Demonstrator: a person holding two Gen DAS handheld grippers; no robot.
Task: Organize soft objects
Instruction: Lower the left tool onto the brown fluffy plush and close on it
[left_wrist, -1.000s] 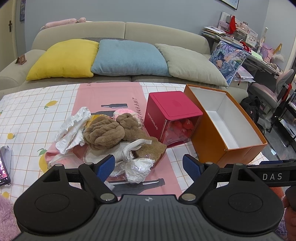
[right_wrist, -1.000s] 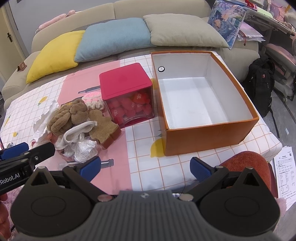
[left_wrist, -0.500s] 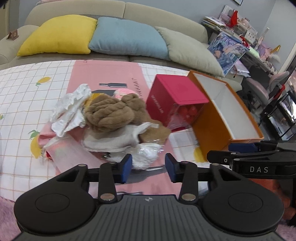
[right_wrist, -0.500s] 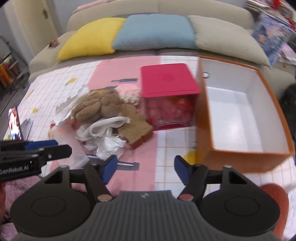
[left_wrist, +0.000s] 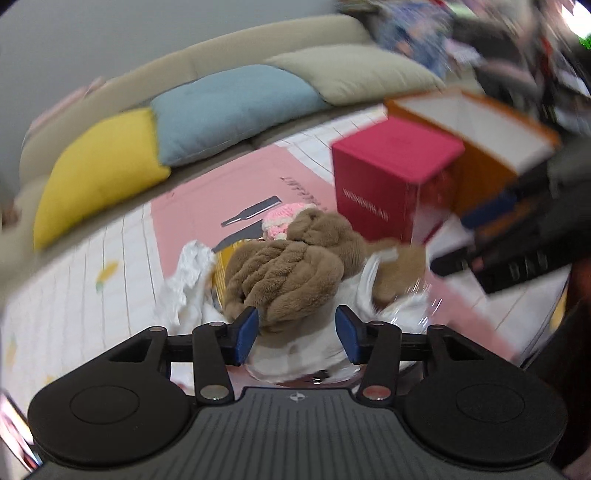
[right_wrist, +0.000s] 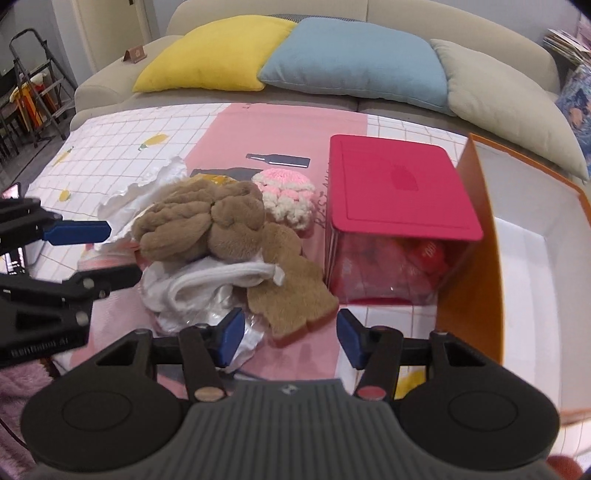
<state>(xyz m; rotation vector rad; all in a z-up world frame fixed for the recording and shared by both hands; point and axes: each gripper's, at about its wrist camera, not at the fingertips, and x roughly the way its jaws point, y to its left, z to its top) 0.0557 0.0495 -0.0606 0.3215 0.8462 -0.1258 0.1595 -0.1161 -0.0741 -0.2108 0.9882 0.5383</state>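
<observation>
A pile of soft things lies on the table: a brown plush toy (right_wrist: 199, 225), a toast-shaped plush (right_wrist: 291, 295), a pink-and-cream knitted piece (right_wrist: 286, 192), white cloth (right_wrist: 207, 284) and crinkled plastic. My left gripper (left_wrist: 297, 334) is open, its blue fingers on either side of the near edge of the brown plush (left_wrist: 284, 273). In the right wrist view it (right_wrist: 79, 254) reaches in from the left. My right gripper (right_wrist: 290, 338) is open and empty, just in front of the toast plush.
A red-lidded clear box (right_wrist: 399, 206) stands right of the pile. An open orange box (right_wrist: 476, 258) with a white inside stands further right. A sofa with yellow (right_wrist: 210, 55), blue and beige cushions lies behind the table.
My left gripper has moved forward and tilted onto the pile, and its fingers have opened wider. My right gripper has moved closer to the pile, and its fingers have opened wider.
</observation>
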